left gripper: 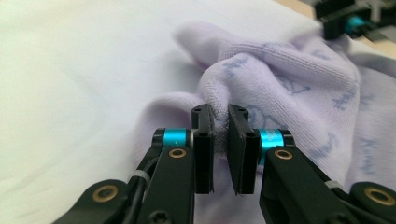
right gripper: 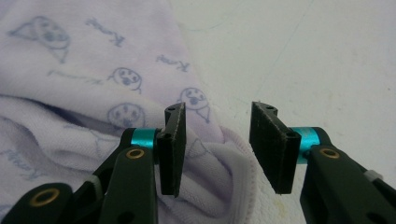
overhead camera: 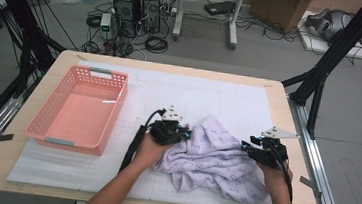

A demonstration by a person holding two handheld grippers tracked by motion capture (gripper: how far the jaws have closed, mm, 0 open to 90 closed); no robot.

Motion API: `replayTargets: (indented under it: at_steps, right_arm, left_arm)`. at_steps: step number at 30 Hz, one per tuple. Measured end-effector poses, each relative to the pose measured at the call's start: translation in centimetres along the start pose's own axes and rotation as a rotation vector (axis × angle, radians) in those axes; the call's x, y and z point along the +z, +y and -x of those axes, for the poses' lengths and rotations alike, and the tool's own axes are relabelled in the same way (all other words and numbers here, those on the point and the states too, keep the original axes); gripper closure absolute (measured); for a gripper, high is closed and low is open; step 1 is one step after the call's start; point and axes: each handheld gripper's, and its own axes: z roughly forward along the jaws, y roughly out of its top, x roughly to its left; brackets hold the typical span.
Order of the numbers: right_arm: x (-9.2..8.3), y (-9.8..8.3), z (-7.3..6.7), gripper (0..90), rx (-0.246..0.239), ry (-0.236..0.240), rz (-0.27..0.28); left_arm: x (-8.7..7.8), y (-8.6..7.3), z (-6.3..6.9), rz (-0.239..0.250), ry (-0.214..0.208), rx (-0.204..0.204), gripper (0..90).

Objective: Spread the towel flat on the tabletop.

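A crumpled lilac towel (overhead camera: 214,158) with small blue cartoon prints lies on the white mat, right of centre. My left gripper (overhead camera: 188,133) is at the towel's left edge. In the left gripper view its jaws (left gripper: 219,114) are nearly together, pinching a raised fold of the towel (left gripper: 289,79). My right gripper (overhead camera: 245,143) sits at the towel's right edge. In the right gripper view it (right gripper: 217,109) stands open, with the hemmed edge of the towel (right gripper: 93,70) lying under and between the jaws, pads apart from the cloth.
A pink plastic basket (overhead camera: 112,120) with nothing in it stands at the left of the white gridded mat (overhead camera: 210,92). The wooden table's edge (overhead camera: 300,143) runs close to the right gripper. Computers, cables and boxes are on the floor beyond the table.
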Motion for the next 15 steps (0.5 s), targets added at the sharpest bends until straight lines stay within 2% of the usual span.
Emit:
replayTargets:
  at_steps: [3,6,9,13,15]
  right_arm:
    - [0.1,0.2,-0.1,55.8,-0.002,0.001,-0.004]
    - [0.4,0.5,-0.2,55.7,-0.006,0.001,-0.007]
    - [0.8,1.1,-0.2,55.3,-0.011,0.003,-0.010]
    - [1.7,2.3,-0.3,55.0,-0.022,0.010,-0.014]
    - [2.2,3.2,-0.4,55.0,-0.026,0.017,-0.008]
  left_arm:
    - [-1.9,-0.4,-2.6,0.036,0.097,-0.077,81.2]
    - [-2.9,-1.0,-3.9,0.033,0.154,-0.102,81.0]
    - [-3.3,-1.9,-4.6,0.033,0.165,-0.137,77.1]
    - [-3.3,-2.7,-4.9,0.039,0.150,-0.184,57.4]
    - [-3.1,-3.1,-4.9,0.024,0.149,-0.184,52.2]
